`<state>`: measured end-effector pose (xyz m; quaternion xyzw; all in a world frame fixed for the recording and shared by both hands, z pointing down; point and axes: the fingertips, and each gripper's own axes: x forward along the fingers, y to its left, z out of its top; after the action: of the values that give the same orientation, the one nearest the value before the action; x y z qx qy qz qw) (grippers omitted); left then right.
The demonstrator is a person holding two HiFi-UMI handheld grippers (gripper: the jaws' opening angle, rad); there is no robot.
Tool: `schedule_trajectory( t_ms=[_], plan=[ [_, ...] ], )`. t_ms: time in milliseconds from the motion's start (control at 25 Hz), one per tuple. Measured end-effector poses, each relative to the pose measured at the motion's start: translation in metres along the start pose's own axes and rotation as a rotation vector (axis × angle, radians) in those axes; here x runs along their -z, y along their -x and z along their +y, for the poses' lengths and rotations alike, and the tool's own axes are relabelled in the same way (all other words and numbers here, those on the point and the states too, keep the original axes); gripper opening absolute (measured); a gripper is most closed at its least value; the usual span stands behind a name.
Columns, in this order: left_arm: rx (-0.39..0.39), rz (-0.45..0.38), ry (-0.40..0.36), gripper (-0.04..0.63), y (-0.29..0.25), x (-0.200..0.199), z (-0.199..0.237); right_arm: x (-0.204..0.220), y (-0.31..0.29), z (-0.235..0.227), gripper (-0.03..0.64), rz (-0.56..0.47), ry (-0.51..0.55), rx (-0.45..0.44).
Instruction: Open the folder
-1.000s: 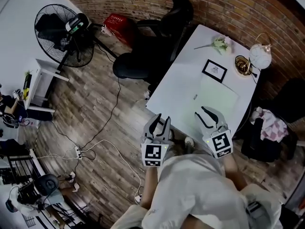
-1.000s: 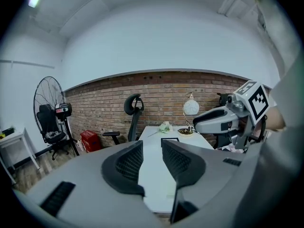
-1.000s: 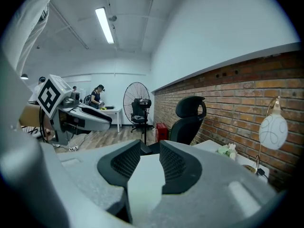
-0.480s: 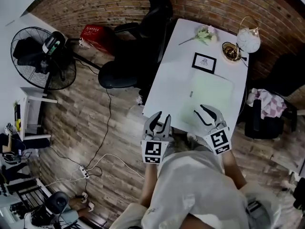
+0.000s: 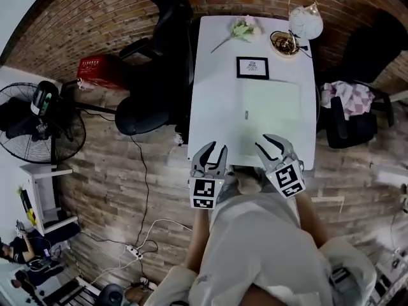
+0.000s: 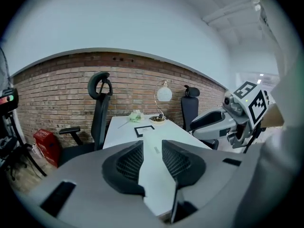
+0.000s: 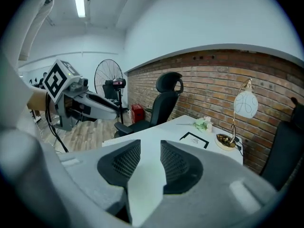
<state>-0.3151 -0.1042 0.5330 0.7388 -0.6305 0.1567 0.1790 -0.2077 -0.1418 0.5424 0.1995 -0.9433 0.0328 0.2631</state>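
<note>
Red brick wall point(image 5: 95, 18) and plank floor point(image 5: 127, 190) are seen around a white desk point(image 5: 213, 107). On its right half a pale green folder point(image 5: 271, 110) is laid flat and closed, just nearer than a black picture frame point(image 5: 252, 67). At the desk's near edge both grippers are held side by side before the person's body, pointed forward and tipped somewhat downward, marker cubes turned up. The left gripper point(image 5: 215, 150) is held over bare desk left of the folder; its fingers point(image 6: 126, 163) are parted by a moderate gap and nothing is gripped. The right gripper point(image 5: 271, 144) is poised over the folder's near end; its fingers point(image 7: 124, 163) are likewise parted and empty, the folder's surface being seen beyond the gap.
</note>
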Motion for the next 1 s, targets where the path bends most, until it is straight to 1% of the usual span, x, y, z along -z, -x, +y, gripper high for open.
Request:
schedule_trajectory(
  t_ms=[160,400,680,1000],
  plan=[
    [0.083,0.036,-0.016,0.117,-0.018,0.014,-0.004,0.018,-0.008,0.006,0.124,0.045,0.012,0.025],
    [0.171,0.101,-0.053,0.117,-0.041,0.037,-0.011,0.041,-0.017,0.012,0.124,0.113,0.039,0.04],
    [0.249,0.167,-0.073,0.117,-0.062,0.064,-0.02,0.073,-0.027,0.024,0.135,0.193,0.075,0.02],
    [0.306,0.246,-0.077,0.117,-0.08,0.101,-0.025,0.098,-0.05,0.047,0.146,0.268,0.195,-0.033]
  ],
)
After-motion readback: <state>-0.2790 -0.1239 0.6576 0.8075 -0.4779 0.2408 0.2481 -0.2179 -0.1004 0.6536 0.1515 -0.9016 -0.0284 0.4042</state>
